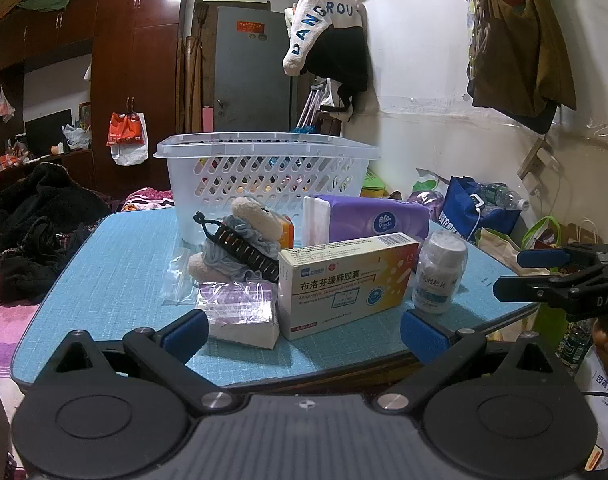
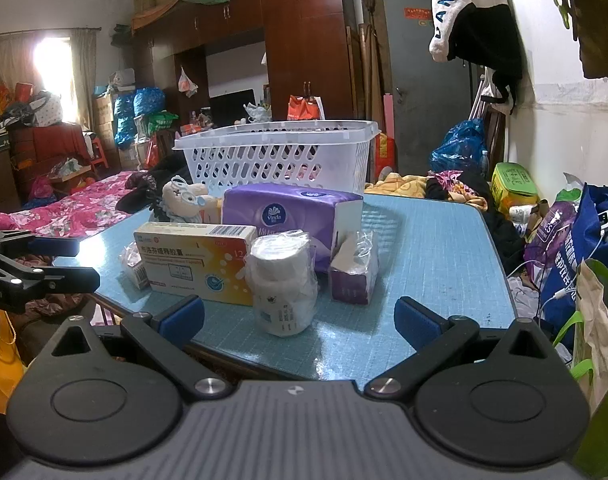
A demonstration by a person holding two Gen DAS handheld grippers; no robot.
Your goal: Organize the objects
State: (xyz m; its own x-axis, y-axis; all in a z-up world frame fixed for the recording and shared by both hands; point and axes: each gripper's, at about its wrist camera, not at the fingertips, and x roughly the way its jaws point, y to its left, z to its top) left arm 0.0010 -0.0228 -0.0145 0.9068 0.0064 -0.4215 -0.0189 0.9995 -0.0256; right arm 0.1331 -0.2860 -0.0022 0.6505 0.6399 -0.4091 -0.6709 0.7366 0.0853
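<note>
On the blue table point(image 1: 115, 264) a white slotted basket point(image 1: 263, 176) stands at the back. In front lie a purple tissue pack point(image 1: 378, 220), a yellow-white medicine box point(image 1: 346, 280), a white pill bottle point(image 1: 440, 276), a small purple wrapped box point(image 1: 239, 312), a plush toy point(image 1: 239, 236) and a black hair clip point(image 1: 243, 248). My left gripper point(image 1: 304, 332) is open and empty at the near edge, before the medicine box. My right gripper point(image 2: 299, 320) is open and empty, just before the pill bottle point(image 2: 283, 284). The basket point(image 2: 279, 152), tissue pack point(image 2: 291, 216) and medicine box point(image 2: 199, 260) also show there.
A small wrapped purple pack point(image 2: 354, 268) stands right of the bottle. A bed with pink bedding point(image 2: 75, 208) lies left of the table. Bags point(image 2: 576, 240) crowd the floor by the right wall. Clothes point(image 1: 332, 40) hang on the wall behind.
</note>
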